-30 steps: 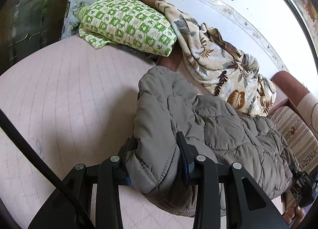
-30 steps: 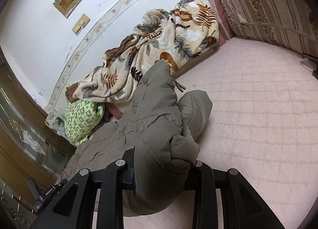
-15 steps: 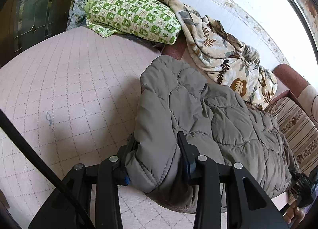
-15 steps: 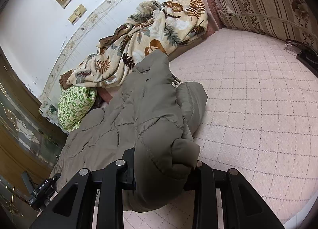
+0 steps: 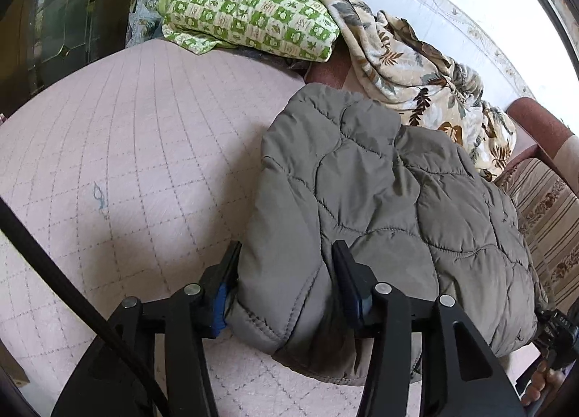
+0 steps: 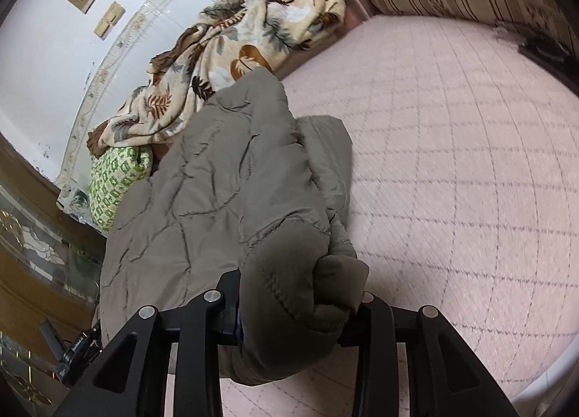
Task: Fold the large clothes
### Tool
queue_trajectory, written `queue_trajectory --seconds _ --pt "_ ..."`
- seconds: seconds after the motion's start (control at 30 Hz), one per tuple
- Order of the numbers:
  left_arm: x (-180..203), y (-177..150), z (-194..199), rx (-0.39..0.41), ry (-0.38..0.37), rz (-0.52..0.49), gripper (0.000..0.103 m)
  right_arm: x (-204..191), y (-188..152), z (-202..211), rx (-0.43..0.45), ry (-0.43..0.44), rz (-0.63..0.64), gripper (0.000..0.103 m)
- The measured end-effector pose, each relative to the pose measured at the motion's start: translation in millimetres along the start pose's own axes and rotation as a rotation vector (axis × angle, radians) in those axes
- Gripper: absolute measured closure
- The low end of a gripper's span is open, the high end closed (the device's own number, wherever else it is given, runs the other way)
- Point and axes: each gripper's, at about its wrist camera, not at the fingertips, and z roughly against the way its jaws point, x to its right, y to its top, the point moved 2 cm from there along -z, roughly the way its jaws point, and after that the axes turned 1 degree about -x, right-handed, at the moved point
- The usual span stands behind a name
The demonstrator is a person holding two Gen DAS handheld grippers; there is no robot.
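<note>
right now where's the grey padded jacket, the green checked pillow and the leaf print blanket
grey padded jacket (image 5: pixel 362 192): left wrist view, on its quilted top panel.
green checked pillow (image 5: pixel 249 15): left wrist view, on the middle of its patterned face.
leaf print blanket (image 6: pixel 231 55): right wrist view, on its crumpled middle folds.

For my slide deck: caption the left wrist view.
Left gripper, jaws opening, around a folded grey quilted jacket on a pink bed.

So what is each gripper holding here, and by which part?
Both have the grey padded jacket between their opening jaws: left gripper at one corner of its folded near edge, right gripper at the other.
</note>
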Motion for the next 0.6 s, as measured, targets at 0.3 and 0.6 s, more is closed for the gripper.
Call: queue_trajectory --seconds 0.3,0.6 --pt "-3.5 -3.1 -0.1 0.004 0.010 0.003 0.048 5.8 -4.6 -4.3 -0.006 -0.018 0.000 0.061" --pt "-6.8 -3.9 0.5 0.002 0.014 0.009 0.044 7.6 -4.5 -5.5 -0.015 -0.017 -0.010 0.057"
